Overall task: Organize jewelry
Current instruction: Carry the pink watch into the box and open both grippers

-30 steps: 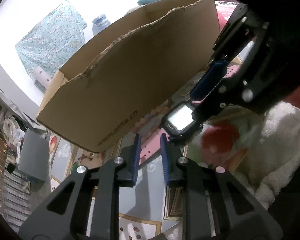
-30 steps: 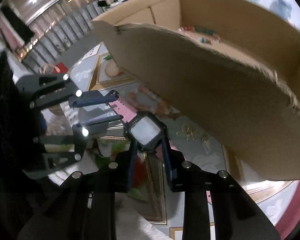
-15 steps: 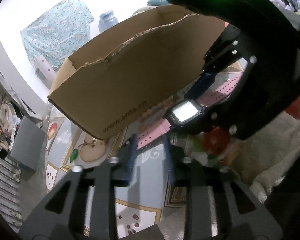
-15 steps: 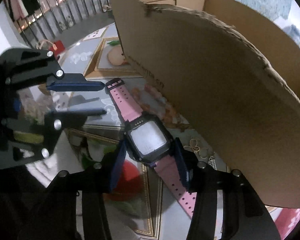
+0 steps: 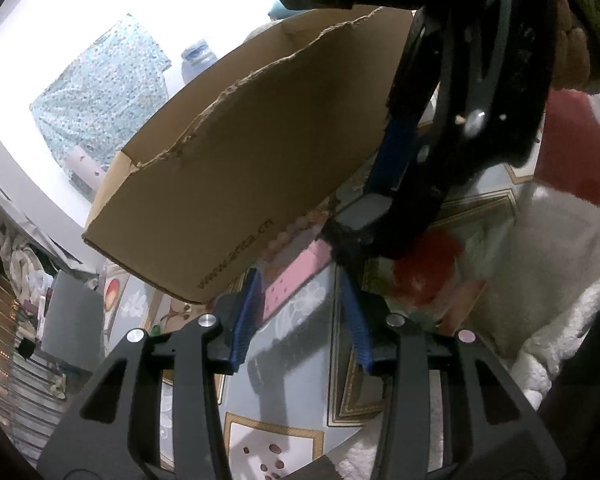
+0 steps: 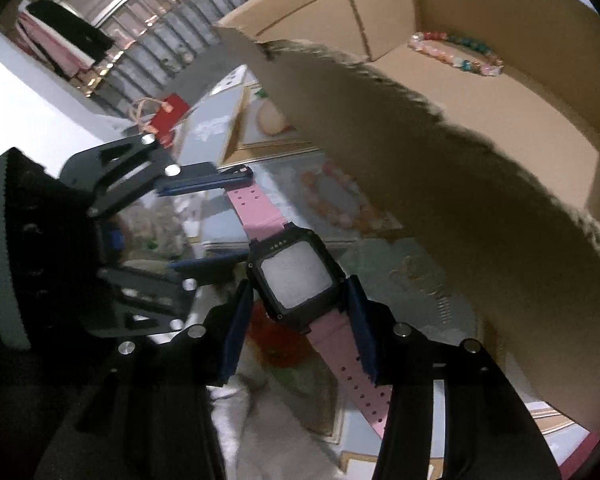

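Note:
A black watch with a pink strap (image 6: 296, 276) sits between my right gripper's (image 6: 298, 292) blue fingers, which are shut on its case. In the left wrist view the watch (image 5: 362, 216) shows under the right gripper's body, its pink strap (image 5: 296, 276) reaching toward my left gripper (image 5: 300, 280). My left gripper is open and empty, seen at the left of the right wrist view (image 6: 220, 220) with the strap's end between its fingers. A cardboard box (image 6: 480, 200) stands just beyond; a beaded bracelet (image 6: 456, 54) lies inside it.
A pink beaded bracelet (image 6: 336, 200) lies on the patterned table beside the box wall (image 5: 228, 184). A thin gold chain (image 6: 424, 280) lies near the box. A white fluffy cloth (image 5: 560, 300) is at the right. A red bag (image 6: 168, 116) sits farther back.
My left gripper has opened wider. My right gripper has lifted the watch a little higher, and the inside of the box now shows in the right wrist view.

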A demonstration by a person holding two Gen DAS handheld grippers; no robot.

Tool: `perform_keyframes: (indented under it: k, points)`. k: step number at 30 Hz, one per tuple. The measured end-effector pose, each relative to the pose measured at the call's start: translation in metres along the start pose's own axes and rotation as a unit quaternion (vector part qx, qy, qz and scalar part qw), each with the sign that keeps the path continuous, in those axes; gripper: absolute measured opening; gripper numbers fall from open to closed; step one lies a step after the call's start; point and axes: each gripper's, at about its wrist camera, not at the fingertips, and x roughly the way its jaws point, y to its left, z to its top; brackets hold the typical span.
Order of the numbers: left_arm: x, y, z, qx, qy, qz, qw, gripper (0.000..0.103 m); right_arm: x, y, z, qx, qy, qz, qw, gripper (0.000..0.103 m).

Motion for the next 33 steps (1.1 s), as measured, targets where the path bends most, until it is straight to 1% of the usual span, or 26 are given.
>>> perform_keyframes:
  k: [2,3,4,5,9,12,15,19,20,21,23,24,27,30,31,33]
  points:
    - [0.0,-0.001,0.001,-0.002,-0.001,-0.004,1.0,0.029,-0.002,0.001,-0.003,0.0,-0.002,0.005,1.0,0.046]
    - [0.001,-0.001,0.001,-0.003,0.002,-0.006,1.0,0.021,0.001,0.003,-0.001,0.0,-0.006,0.003,1.0,0.046]
    - [0.003,0.0,0.001,-0.007,0.006,-0.006,0.9999,0.01,0.001,0.003,-0.002,0.003,-0.01,-0.001,1.0,0.046]
    - [0.004,0.001,0.001,-0.011,0.009,-0.008,0.9999,0.008,0.002,0.002,-0.003,0.007,-0.014,-0.003,1.0,0.047]
    - [0.007,0.011,0.002,-0.045,0.015,-0.051,0.9976,0.008,-0.001,0.007,-0.012,0.017,-0.032,-0.025,0.999,0.047]
    - [0.011,0.015,0.002,-0.058,0.023,-0.067,0.9958,0.007,-0.004,0.013,-0.023,0.022,-0.046,-0.053,0.997,0.047]
    - [0.016,0.021,0.003,-0.073,0.031,-0.083,0.9933,0.007,-0.009,0.016,-0.036,0.027,-0.057,-0.089,0.994,0.047]
    - [0.02,0.028,0.003,-0.094,0.04,-0.105,0.9893,0.006,-0.013,0.021,-0.054,0.038,-0.07,-0.145,0.986,0.046]
    - [0.021,0.03,0.003,-0.098,0.042,-0.108,0.9884,0.006,-0.013,0.023,-0.058,0.037,-0.074,-0.162,0.983,0.045]
    - [0.023,0.031,0.003,-0.1,0.043,-0.11,0.988,0.006,-0.014,0.024,-0.061,0.037,-0.075,-0.171,0.982,0.04]
    - [0.025,0.032,0.004,-0.101,0.044,-0.11,0.9879,0.006,-0.013,0.026,-0.068,0.036,-0.078,-0.204,0.975,0.035]
    - [0.023,0.029,0.003,-0.101,0.045,-0.109,0.9879,0.005,-0.01,0.027,-0.07,0.035,-0.077,-0.225,0.971,0.03]
    - [0.027,0.028,0.005,-0.102,0.047,-0.109,0.9878,0.005,-0.006,0.027,-0.073,0.034,-0.082,-0.266,0.96,0.017]
    - [0.025,0.027,0.006,-0.099,0.045,-0.102,0.9888,0.005,-0.005,0.031,-0.074,0.029,-0.099,-0.296,0.95,0.009]
    - [0.025,0.023,0.005,-0.099,0.044,-0.1,0.989,0.004,-0.006,0.034,-0.075,0.027,-0.107,-0.31,0.944,0.006]
    - [0.021,0.021,0.006,-0.101,0.037,-0.094,0.9897,0.003,-0.009,0.038,-0.076,0.025,-0.121,-0.322,0.939,0.005]
